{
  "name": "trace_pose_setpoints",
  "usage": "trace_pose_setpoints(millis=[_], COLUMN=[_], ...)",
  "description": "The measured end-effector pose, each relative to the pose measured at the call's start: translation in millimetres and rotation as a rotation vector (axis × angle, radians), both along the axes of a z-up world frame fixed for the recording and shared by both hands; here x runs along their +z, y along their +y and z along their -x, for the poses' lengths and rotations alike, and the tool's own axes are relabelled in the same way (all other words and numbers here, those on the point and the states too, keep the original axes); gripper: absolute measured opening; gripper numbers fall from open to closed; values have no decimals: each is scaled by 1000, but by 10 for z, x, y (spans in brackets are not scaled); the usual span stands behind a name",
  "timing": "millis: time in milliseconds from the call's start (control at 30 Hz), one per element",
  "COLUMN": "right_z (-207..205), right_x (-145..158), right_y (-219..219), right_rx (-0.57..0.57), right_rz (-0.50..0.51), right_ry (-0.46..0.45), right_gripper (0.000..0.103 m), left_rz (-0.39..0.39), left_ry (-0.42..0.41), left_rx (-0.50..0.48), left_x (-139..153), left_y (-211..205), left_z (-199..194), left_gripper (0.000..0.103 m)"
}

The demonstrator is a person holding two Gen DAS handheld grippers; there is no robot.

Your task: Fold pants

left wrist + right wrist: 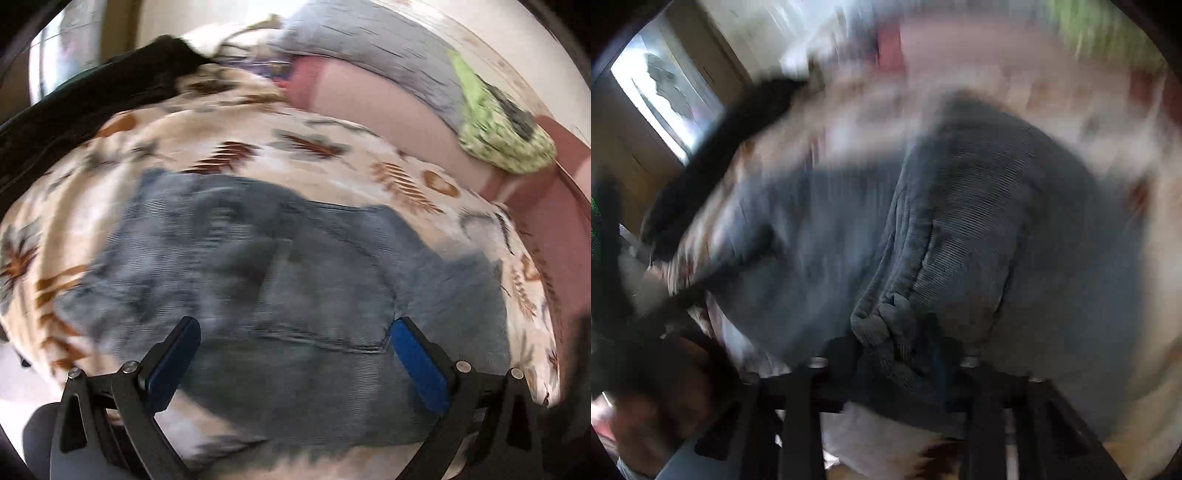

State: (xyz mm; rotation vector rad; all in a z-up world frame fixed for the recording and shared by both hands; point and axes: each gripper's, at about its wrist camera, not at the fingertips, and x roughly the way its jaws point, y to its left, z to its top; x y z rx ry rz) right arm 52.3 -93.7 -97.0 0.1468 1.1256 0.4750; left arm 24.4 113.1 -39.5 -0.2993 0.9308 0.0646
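in the left wrist view the left claw (295, 328) is spread wide, its two blue-padded fingers (419, 363) standing far apart at the lower left and lower right of the frame. nothing sits between them; whether they touch the cloth under them cannot be told from the blur. the pants (280, 295), a grey-blue ribbed fabric, lie spread over the middle and lower part of the frame, directly ahead of and beneath the open claw, with a seam or pocket line running across just beyond the right finger. they rest on a cream bedspread (258, 147) printed with brown and grey leaf shapes, which covers the bed. toward the top of the frame lie a grey pillow (369, 48), a pink one (369, 107) and a green patterned cushion (495, 129); a black garment (92, 96) lies at the upper left.

the right wrist view is heavily smeared by motion. the right claw (897, 350) at the bottom centre is pressed together on a bunched fold of the pants (960, 221), the ribbed cloth gathered into thick ridges right at the fingertips and spilling down between the dark fingers. from that pinch the fabric rises toward the middle and upper right of the frame, with more of it stretching off to the left. the bedspread (1126, 258) shows pale at the right edge, and a window (665, 88) at the upper left.
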Motion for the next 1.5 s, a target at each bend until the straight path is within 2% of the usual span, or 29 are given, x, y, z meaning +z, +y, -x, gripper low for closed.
trace_pose_setpoints(millis=[33,67,133,233,300,333,400,433,467,500,533,600,633,733,800,867,933,967,1000,1033,1100,1200,1300,1367,1400,1433,1467,1500], right_z=[77,105,184,300,279,251,190,221,221,205,190,123,113,-102,-306,-568,-862,-957,-1110,-1212,-1191,-907,-496,-270,-234,-219,-172,-149], right_x=[58,121,276,451,368,225,-223,-296,-278,-261,-219,-40,26,204,261,233,119,7,-173,-382,-353,11,180,70,-92,-281,-227,-148], right_y=[-41,-91,-329,-790,-1077,-1225,-1402,-1513,-1560,-1611,-1670,-1827,-1849,-1974,-2001,-1980,-1913,-1952,-1938,-1929,-1984,-1996,-1959,-1943,-1902,-1876,-1903,-1927], right_rx=[-19,-19,-66,-175,-259,-298,-345,-358,-357,-358,-362,-370,-372,-366,-350,-317,-312,-327,-359,-385,-395,-360,-316,-330,-341,-341,-350,-358], right_rz=[-28,-69,-197,-283,-379,-425,-484,-583,-621,-653,-677,-682,-688,-711,-729,-770,-745,-712,-657,-627,-686,-640,-686,-652,-602,-584,-599,-613], right_ry=[-81,-84,-84,-127,-83,-30,153,141,156,187,189,140,126,106,113,142,159,180,229,275,264,180,161,167,205,243,196,205], right_gripper=[44,59,71,74,77,80,80,78,78,78,78,78,79,79,79,79,79,79,79,78,77,78,80,92,94,90,89,89], left_rz=[-1,-4,-7,35,59,66,89,98,99,49,-64,-276,-294,-265,-252,-243,-235,-264,-274,-276,-287,-272,-264,-267,-263,-260,-260,-246], left_ry=[5,5,-7,-45,-74,-84,-90,-92,-88,-57,15,170,70,77,5,-32,12,89,103,38,40,26,5,-2,-1,4,11,14], left_rx=[2,-2,-6,-66,-125,-149,-220,-248,-285,-307,-318,-343,-343,-350,-340,-334,-339,-347,-353,-350,-355,-361,-363,-364,-363,-363,-366,-368], left_x=[4,18,73,222,332,369,406,393,331,207,-6,-465,-411,-253,-67,-10,-132,-313,-434,-407,-388,-382,-417,-424,-430,-425,-425,-384], left_y=[35,52,9,-166,-381,-478,-732,-822,-931,-1043,-1173,-1360,-1368,-1374,-1348,-1336,-1328,-1350,-1342,-1345,-1375,-1365,-1324,-1331,-1312,-1309,-1317,-1298], left_z=[15,38,52,23,-13,-26,-56,-66,-93,-133,-190,-301,-209,-161,-116,-99,-157,-230,-226,-184,-171,-188,-149,-131,-127,-131,-154,-151], left_gripper=[103,103,103,103,103,103,103,103,103,103,103,103,103,103,103,103,103,103,103,103,103,103,103,103,103,103,103,103])
